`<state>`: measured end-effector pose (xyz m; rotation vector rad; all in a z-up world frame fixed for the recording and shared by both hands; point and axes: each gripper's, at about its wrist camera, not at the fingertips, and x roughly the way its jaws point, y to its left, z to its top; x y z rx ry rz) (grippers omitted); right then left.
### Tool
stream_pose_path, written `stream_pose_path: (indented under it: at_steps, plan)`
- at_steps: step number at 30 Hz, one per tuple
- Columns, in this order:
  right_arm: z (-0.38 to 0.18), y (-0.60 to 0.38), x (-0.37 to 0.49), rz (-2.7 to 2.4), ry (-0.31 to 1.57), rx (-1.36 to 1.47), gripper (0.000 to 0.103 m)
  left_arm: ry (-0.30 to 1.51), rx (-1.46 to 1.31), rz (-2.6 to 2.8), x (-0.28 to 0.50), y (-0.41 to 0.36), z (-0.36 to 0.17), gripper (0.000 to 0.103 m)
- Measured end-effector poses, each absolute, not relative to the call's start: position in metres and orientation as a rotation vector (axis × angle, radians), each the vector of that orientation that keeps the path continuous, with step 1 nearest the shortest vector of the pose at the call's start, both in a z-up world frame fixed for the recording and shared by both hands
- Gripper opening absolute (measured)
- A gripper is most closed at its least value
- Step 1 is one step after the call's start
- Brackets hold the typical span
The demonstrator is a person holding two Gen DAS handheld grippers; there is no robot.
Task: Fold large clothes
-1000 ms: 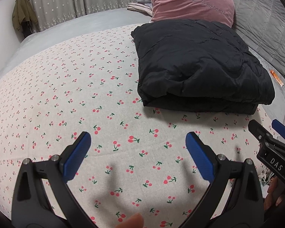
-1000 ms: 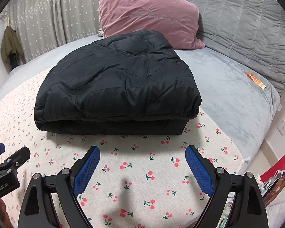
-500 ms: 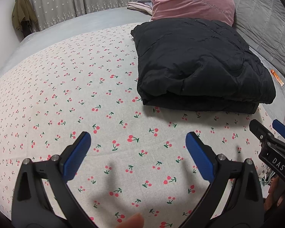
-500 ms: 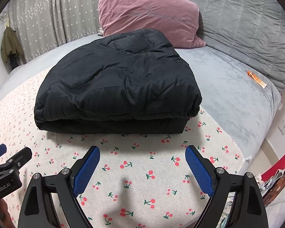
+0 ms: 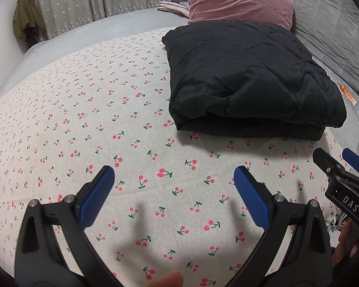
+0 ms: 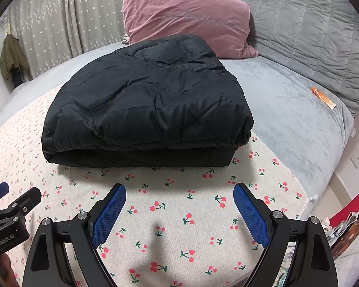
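Sitting folded on the sheet near the pillow, jacket looks done. Left gripper & right gripper both spread, empty, apart from it. Risk: puffy top layer springs open w/o pressing.

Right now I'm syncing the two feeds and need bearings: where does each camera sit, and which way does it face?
Left wrist: rides the left gripper, looking forward over the cherry-print sheet at the folded black jacket lying front right; its own open blue fingers and a fingertip show.
Right wrist: rides the right gripper, facing the jacket head-on, pink pillow behind; its open fingers show.
Shared: jacket, pillow, sheet, orange tube, and each sees the other gripper at its edge.
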<state>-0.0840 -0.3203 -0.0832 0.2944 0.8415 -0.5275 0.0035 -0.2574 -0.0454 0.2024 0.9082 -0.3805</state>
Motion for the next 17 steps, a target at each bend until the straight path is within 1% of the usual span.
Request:
stream_pose_path:
  at_steps: [17]
  plan:
    - [-0.0845, -0.3216, -0.0851, -0.527, 0.841, 0.295, 0.092, 0.897, 0.215, -0.391, -0.0012, -0.2591, -0.0443, 0.099]
